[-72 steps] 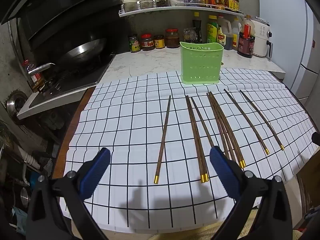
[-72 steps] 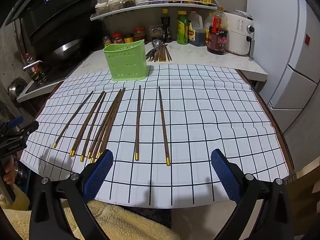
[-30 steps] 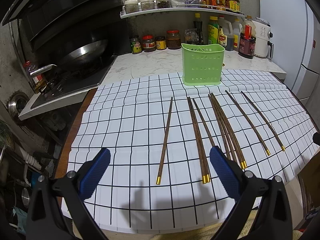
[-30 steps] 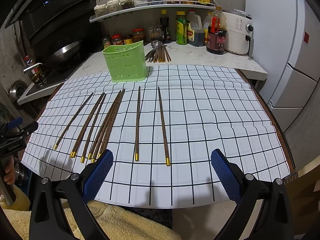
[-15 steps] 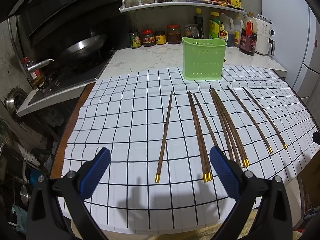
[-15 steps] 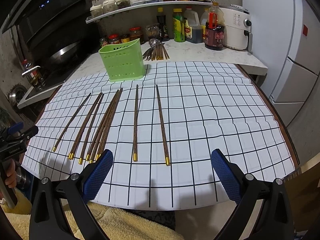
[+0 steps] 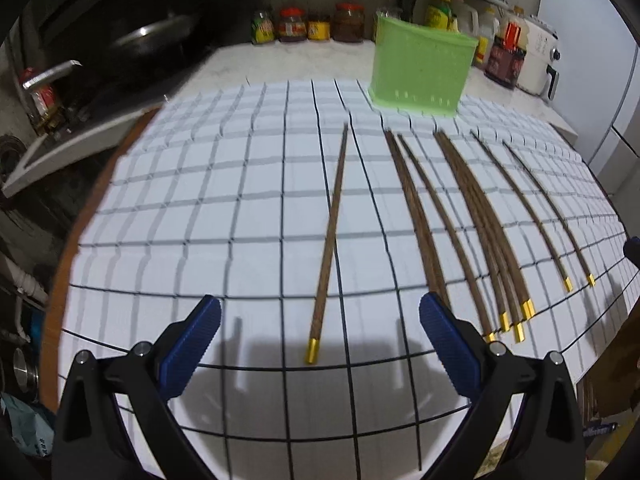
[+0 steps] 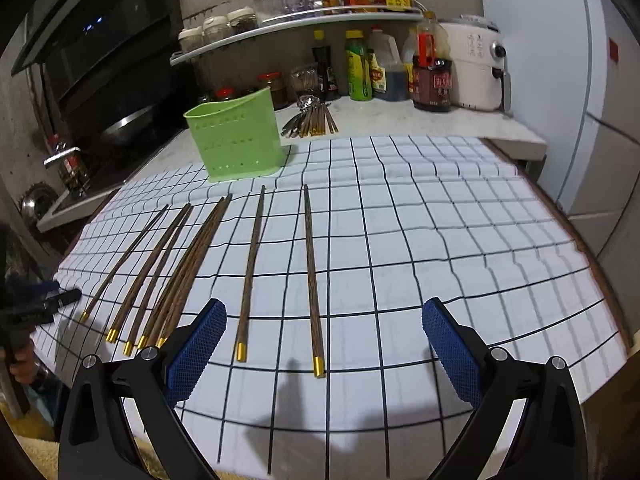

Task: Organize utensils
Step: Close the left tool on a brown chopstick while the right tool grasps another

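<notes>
Several brown chopsticks with gold tips lie side by side on a white grid cloth [image 7: 200, 240]. The leftmost chopstick [image 7: 330, 236] points at my open, empty left gripper [image 7: 320, 334], whose jaws stand either side of its gold tip. My right gripper [image 8: 324, 342] is open and empty, low over the near end of the rightmost chopstick [image 8: 312, 276]. A green perforated utensil holder [image 7: 420, 68] stands upright at the cloth's far edge; it also shows in the right wrist view [image 8: 234, 142].
Spoons and more chopsticks [image 8: 312, 120] lie on the counter behind the holder. Sauce bottles [image 8: 432, 80], jars and a white appliance [image 8: 476, 64] line the back wall. A stove with a wok [image 7: 148, 36] is at the left. The table edge [image 8: 600, 264] runs at the right.
Both grippers have moved forward and down toward the near ends of the chopsticks, the left one fast enough to blur the view. Nothing on the cloth has moved.
</notes>
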Action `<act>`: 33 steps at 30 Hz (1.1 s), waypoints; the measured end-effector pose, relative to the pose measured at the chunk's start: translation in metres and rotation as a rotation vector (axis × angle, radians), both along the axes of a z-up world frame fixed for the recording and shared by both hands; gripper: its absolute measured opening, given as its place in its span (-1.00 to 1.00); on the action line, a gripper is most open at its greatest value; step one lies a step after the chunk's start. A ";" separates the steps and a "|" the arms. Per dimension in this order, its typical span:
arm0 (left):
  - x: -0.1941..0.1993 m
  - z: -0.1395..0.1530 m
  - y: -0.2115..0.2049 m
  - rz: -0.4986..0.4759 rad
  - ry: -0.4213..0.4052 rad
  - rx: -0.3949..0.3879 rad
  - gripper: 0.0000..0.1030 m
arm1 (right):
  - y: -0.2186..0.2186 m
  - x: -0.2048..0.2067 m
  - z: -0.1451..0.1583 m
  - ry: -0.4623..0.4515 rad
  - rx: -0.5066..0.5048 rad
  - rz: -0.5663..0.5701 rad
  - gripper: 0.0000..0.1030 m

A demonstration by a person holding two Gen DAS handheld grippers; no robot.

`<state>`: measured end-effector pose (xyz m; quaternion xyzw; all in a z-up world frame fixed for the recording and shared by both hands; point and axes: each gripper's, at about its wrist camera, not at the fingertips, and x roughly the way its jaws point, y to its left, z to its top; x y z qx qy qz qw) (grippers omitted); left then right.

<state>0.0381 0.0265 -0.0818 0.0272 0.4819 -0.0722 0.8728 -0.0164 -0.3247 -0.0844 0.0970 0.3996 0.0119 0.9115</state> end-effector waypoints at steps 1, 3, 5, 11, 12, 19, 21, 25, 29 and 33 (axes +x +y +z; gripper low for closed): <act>0.000 -0.007 0.002 -0.002 0.007 0.000 0.88 | -0.001 0.002 -0.005 0.008 0.000 -0.002 0.89; 0.002 -0.015 0.004 0.001 0.010 -0.004 0.88 | -0.002 0.005 -0.013 0.029 -0.014 -0.005 0.89; 0.002 -0.020 0.007 -0.001 0.003 -0.012 0.88 | -0.003 0.010 -0.021 0.056 -0.020 -0.006 0.89; -0.001 -0.029 0.008 -0.023 0.007 0.018 0.88 | -0.004 0.014 -0.037 0.073 -0.035 -0.010 0.88; -0.001 -0.031 0.006 -0.021 0.016 0.035 0.88 | -0.003 0.015 -0.038 0.074 -0.039 -0.007 0.88; 0.004 -0.035 0.007 0.004 0.050 0.090 0.89 | -0.008 0.018 -0.041 0.076 -0.051 -0.002 0.86; 0.003 -0.035 0.008 0.024 0.057 0.096 0.89 | -0.011 0.019 -0.043 0.082 -0.050 0.001 0.81; 0.004 -0.035 0.007 0.057 0.052 0.085 0.89 | -0.013 0.018 -0.049 0.110 -0.053 0.023 0.76; -0.001 -0.030 0.002 0.042 0.006 0.058 0.49 | -0.008 0.017 -0.049 0.112 -0.048 0.051 0.18; -0.008 -0.026 0.000 -0.005 -0.001 0.002 0.24 | 0.007 0.015 -0.047 0.087 -0.050 0.106 0.17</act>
